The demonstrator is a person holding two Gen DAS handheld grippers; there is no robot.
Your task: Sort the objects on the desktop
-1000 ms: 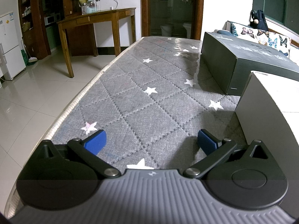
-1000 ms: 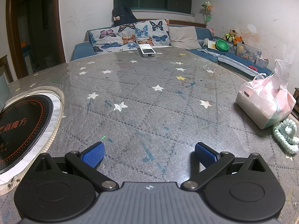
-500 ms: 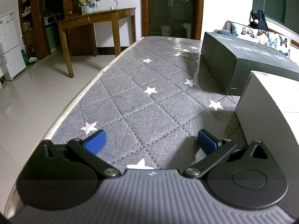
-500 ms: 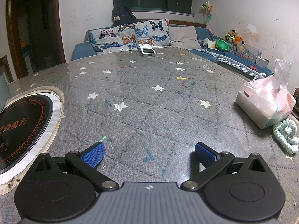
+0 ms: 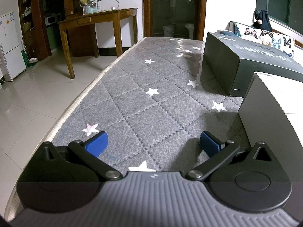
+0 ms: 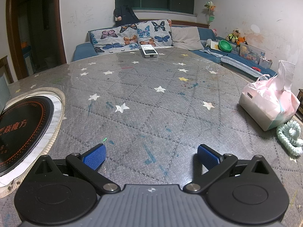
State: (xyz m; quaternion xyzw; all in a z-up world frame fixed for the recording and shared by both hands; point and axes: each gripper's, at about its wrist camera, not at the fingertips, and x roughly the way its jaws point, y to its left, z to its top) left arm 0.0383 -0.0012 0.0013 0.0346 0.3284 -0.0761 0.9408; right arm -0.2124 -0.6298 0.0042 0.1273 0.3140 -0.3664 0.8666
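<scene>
1. The white remote control (image 6: 149,52) lies flat at the far edge of the tabletop (image 6: 151,98), well apart from both grippers.
2. The pink and white tissue pack (image 6: 269,106) stands near the right edge of the tabletop, with one tissue sticking up from its top.
3. The pale green coiled cord (image 6: 288,138) lies just beside the tissue pack, on its near side, also at the right edge.
4. The round black induction plate (image 6: 20,130) with orange characters sits in a white marble ring at the left edge of the tabletop in the right wrist view.
5. The right gripper (image 6: 150,156) is wide open above the grey star-patterned cover; its blue fingertips (image 6: 94,157) hold nothing, and only bare cover shows between them.
6. The left gripper (image 5: 154,145) is also wide open and empty, above the cover near the left edge of the tabletop.
7. The white box (image 5: 272,121) stands just beside the left gripper's right finger; I cannot tell if they touch.
8. The dark grey box (image 5: 244,64) lies behind the white box, toward the far end of the tabletop.
9. Beyond the tabletop there are a wooden table (image 5: 98,20) with jars, a white fridge (image 5: 9,45), and a sofa (image 6: 136,36) with butterfly cushions.
</scene>
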